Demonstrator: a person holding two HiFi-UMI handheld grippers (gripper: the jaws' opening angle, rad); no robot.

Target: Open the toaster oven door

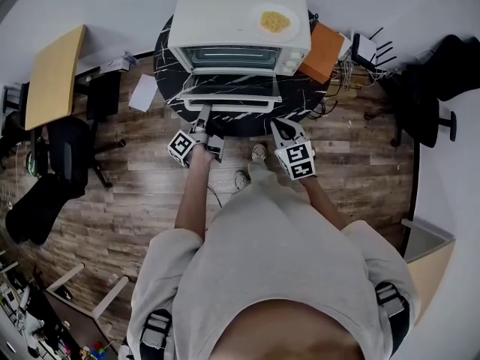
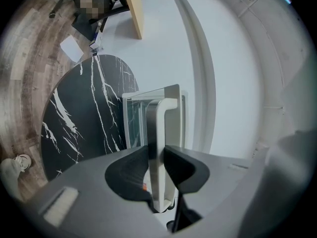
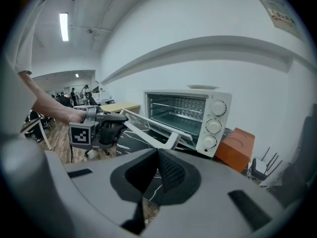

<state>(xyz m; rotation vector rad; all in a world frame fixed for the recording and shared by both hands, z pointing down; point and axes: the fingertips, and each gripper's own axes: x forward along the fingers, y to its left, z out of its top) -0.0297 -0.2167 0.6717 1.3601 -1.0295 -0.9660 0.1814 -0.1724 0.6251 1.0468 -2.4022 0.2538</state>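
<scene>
Floor (image 1: pixel 135 201): wood planks, lay below both tongs.
Desk (image 1: pixel 162 60): round, black with white veins; its near edge lay under the tips of both tongs.
Toaster oven (image 1: pixel 225 21): white, stood on the desk straight ahead of the left tongs and ahead and left of the right tongs; its mouth was open, with the wire rack in view.
Oven door (image 1: pixel 232 88): glass-paned, swung down and out from the oven mouth toward the left tongs, its free edge at their tips.
Orange box (image 1: pixel 324 51): stood just beside the oven, ahead of the right tongs and slightly to their right.
Plate (image 1: pixel 274 22): white, with yellow food on it; rested on the oven's top, beyond the right tongs.
Left tongs (image 2: pixel 157 152): held out to the door, pinching the door handle, one pad on each side of it.
Right tongs (image 3: pixel 157 155): pressed together, nothing between the tips; hung near the desk's edge, well apart from the door and to the right of the left tongs.
Door handle (image 2: pixel 158 128): pale bar along the door's free edge, clamped in the left tongs toward its left end.
Knobs (image 3: pixel 214 126): three, in a column on the oven's front, ahead of the right tongs.
</scene>
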